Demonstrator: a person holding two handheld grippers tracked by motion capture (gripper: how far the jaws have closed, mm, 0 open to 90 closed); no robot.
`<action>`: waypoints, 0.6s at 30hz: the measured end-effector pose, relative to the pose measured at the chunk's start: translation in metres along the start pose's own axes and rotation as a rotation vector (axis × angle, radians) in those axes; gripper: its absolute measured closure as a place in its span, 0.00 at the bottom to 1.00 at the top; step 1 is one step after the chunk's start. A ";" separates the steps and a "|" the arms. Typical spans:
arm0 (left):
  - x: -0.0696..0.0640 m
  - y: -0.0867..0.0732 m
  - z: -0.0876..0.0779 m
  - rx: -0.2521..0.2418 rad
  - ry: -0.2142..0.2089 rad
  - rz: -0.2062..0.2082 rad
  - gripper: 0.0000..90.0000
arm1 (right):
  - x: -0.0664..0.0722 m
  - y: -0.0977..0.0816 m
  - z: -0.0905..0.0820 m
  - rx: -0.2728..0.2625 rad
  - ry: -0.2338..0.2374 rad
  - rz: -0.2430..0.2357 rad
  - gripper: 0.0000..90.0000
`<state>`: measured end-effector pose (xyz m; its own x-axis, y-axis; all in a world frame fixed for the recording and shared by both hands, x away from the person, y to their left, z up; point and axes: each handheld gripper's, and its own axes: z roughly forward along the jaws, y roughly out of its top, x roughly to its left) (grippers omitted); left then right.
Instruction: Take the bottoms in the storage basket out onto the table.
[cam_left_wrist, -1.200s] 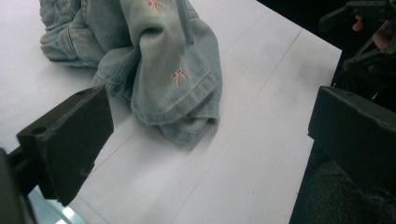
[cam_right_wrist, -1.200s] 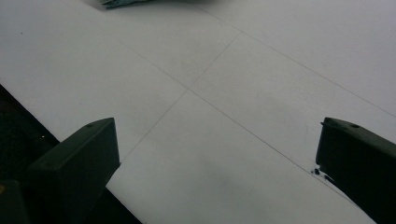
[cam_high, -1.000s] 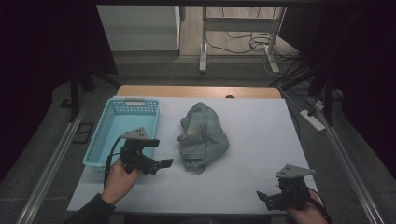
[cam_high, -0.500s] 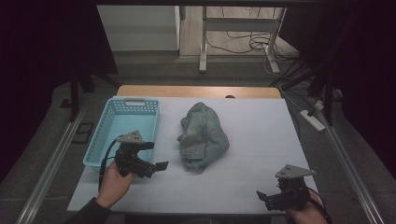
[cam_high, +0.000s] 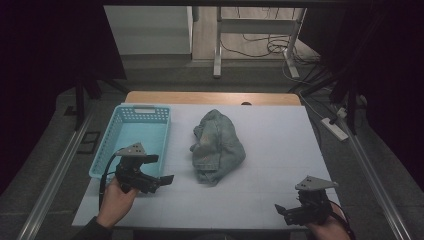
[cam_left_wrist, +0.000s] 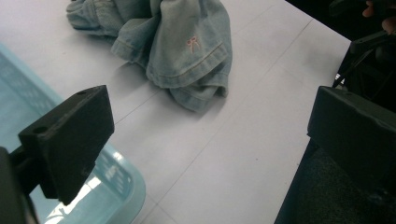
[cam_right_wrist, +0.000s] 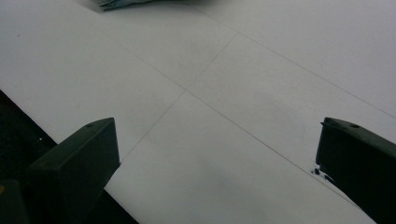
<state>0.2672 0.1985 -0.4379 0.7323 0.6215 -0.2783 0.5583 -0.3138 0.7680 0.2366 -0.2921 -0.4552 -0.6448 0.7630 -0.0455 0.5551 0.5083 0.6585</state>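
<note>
the wide white table top (cam_high: 280, 150), flat and matte with thin ruled lines across it, carries everything here. at about ten o'clock from its middle sits the light blue plastic basket (cam_high: 134, 142), rectangular, with perforated walls and a rounded rim. at the centre lies the crumpled pale blue denim garment (cam_high: 217, 146), a soft, faded heap of folds with stitched seams; the left gripper view shows a small pink bow sewn on one panel (cam_left_wrist: 191, 43). it rests on the bare top, just to the three o'clock side of the basket, touching neither gripper.

the left gripper (cam_high: 159, 179), black and blocky with a grey three-cornered plate on top, is held in a hand (cam_high: 117, 197) at about eight o'clock, at the basket's near corner, pointing toward the garment. its jaws stand wide apart with nothing between them. the right gripper (cam_high: 284, 210), of the same build, sits at about five o'clock near the table's front edge, well apart from the garment. its jaws too are spread wide and empty over bare table.
</note>
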 end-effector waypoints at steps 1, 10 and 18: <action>0.000 -0.001 -0.001 -0.001 0.003 -0.002 0.01 | 0.000 0.000 0.000 0.000 0.000 0.000 0.00; 0.001 -0.009 -0.010 -0.015 0.020 -0.016 0.01 | 0.000 0.000 0.000 0.003 -0.001 0.001 0.00; 0.002 -0.016 -0.016 -0.022 0.032 -0.024 0.01 | 0.000 0.000 0.000 0.005 -0.001 0.000 0.00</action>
<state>0.2532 0.2162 -0.4418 0.7060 0.6512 -0.2784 0.5665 -0.2833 0.7739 0.2368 -0.2916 -0.4553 -0.6441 0.7635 -0.0461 0.5579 0.5102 0.6546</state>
